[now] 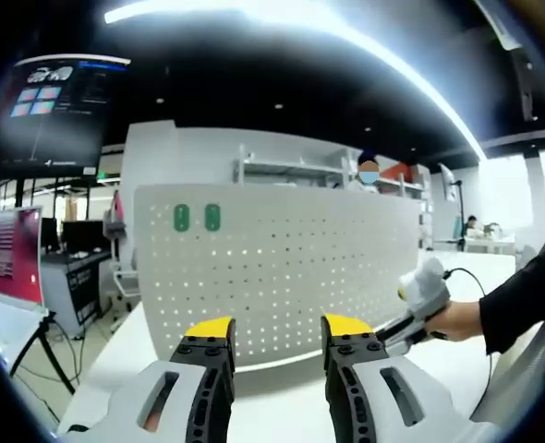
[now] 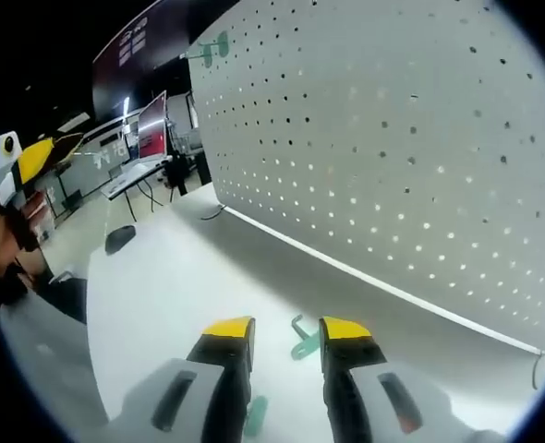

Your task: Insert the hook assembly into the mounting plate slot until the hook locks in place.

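**Both claws released, green hook on the table at the right claw's tips**

In the left gripper view, the left claw [image 1: 277, 330] stands released, its two yellow-tipped jaws apart with nothing between them. Straight ahead of it, beyond the jaw tips, rises the white perforated metal mounting plate [image 1: 282, 268], upright on the white table [image 1: 125, 365]. Two green oval hook bases [image 1: 197, 218] sit side by side on the plate, high and to the left of the claw. To the right of the claw, a person's hand [image 1: 457, 320] in a dark sleeve holds the right claw low over the table, near the plate's right end.

In the right gripper view, the right claw [image 2: 286, 330] is also released, jaws apart and gripping nothing. A small pale green plastic hook [image 2: 302, 340] lies flat on the table [image 2: 171, 286] right at the gap between the jaw tips; whether a jaw touches it I cannot tell. A second green piece [image 2: 256, 415] shows lower down, beside the left jaw, partly hidden. The mounting plate [image 2: 411, 148] fills the space ahead and to the right of this claw, with a green hook [image 2: 215, 46] fixed near its far upper corner. The left claw [image 2: 42, 152] appears at far left.
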A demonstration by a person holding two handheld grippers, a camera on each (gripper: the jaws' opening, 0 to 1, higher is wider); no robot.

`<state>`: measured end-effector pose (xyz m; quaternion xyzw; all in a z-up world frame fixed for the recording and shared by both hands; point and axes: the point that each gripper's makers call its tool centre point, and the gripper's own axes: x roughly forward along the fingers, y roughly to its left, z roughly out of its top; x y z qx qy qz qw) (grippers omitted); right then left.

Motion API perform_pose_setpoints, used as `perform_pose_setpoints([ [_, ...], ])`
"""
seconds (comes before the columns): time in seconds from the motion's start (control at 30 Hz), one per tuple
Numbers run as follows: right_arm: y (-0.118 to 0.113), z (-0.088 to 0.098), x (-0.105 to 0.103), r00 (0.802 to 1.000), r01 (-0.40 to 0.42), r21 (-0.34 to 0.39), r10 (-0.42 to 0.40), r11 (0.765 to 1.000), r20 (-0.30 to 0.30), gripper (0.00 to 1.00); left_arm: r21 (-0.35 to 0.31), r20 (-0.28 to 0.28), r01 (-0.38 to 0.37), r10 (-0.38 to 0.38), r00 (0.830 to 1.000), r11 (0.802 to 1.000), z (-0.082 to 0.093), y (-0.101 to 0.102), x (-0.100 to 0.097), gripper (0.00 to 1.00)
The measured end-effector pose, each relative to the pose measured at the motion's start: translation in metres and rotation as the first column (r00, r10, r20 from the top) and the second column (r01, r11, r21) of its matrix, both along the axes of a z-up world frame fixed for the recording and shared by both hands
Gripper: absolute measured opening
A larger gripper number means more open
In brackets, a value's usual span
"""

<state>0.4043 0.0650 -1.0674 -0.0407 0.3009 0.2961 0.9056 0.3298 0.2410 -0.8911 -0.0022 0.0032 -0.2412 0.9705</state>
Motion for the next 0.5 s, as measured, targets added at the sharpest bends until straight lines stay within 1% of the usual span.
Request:
perform_pose_setpoints([
  [0.3, -0.004, -0.022, 0.008, 0.998, -0.002, -0.041, 0.000, 0.999, -0.055, 0.26, 0.005, -0.021, 0.009, -0.009, 1.000, 1.000, -0.007, -0.004, 0.000, 0.37],
  [0.5, -0.006, -0.034, 0.013, 0.996, -0.004, -0.067, -0.002, 0.998, -0.088, 0.26, 0.007, -0.031, 0.003, -0.002, 1.000, 1.000, -0.010, -0.002, 0.000, 0.37],
])
